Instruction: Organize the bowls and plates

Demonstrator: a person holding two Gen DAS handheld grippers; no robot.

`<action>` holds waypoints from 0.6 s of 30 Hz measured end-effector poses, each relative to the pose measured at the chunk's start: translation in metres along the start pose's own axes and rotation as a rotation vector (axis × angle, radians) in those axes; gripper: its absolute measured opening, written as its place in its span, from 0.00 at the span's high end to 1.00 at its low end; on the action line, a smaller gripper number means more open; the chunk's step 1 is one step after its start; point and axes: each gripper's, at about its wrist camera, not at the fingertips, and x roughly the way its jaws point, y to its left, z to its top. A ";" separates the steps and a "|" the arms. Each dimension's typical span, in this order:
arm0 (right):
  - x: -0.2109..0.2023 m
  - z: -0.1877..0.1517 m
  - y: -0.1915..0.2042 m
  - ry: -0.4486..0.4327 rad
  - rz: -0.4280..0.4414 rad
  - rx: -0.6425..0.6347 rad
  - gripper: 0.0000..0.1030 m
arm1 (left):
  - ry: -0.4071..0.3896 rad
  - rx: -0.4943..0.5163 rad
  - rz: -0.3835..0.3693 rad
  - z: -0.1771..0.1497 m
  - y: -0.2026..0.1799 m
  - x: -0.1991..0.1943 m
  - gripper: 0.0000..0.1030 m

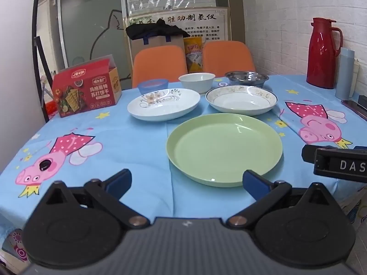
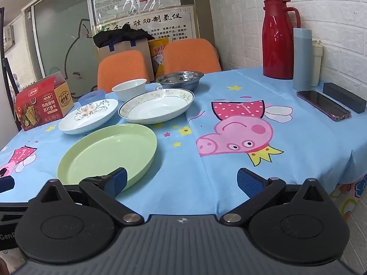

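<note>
The left hand-held gripper (image 1: 187, 182) is spread wide with nothing between its blue pads, hovering over the near edge of the desk (image 1: 128, 142). Just ahead of it lies the green plate (image 1: 224, 147). The right hand-held gripper (image 2: 181, 181) is likewise spread and empty, with the same green plate (image 2: 107, 152) ahead to its left. Beyond the green plate sit a floral white plate (image 1: 163, 104) and a gold-rimmed deep plate (image 1: 241, 99), side by side. Farther on stand a blue plastic bowl (image 1: 153, 85), a white bowl (image 1: 196, 81) and a steel bowl (image 1: 246, 78). A red thermos jug (image 2: 278, 39) stands far right.
</note>
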 end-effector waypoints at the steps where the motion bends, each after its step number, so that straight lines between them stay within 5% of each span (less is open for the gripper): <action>1: 0.000 0.001 0.000 0.000 -0.003 0.001 0.00 | 0.000 -0.001 -0.003 0.001 0.000 0.000 0.00; 18: 0.006 0.005 -0.008 0.002 0.002 0.005 0.00 | 0.003 -0.001 0.000 0.007 -0.006 0.004 0.00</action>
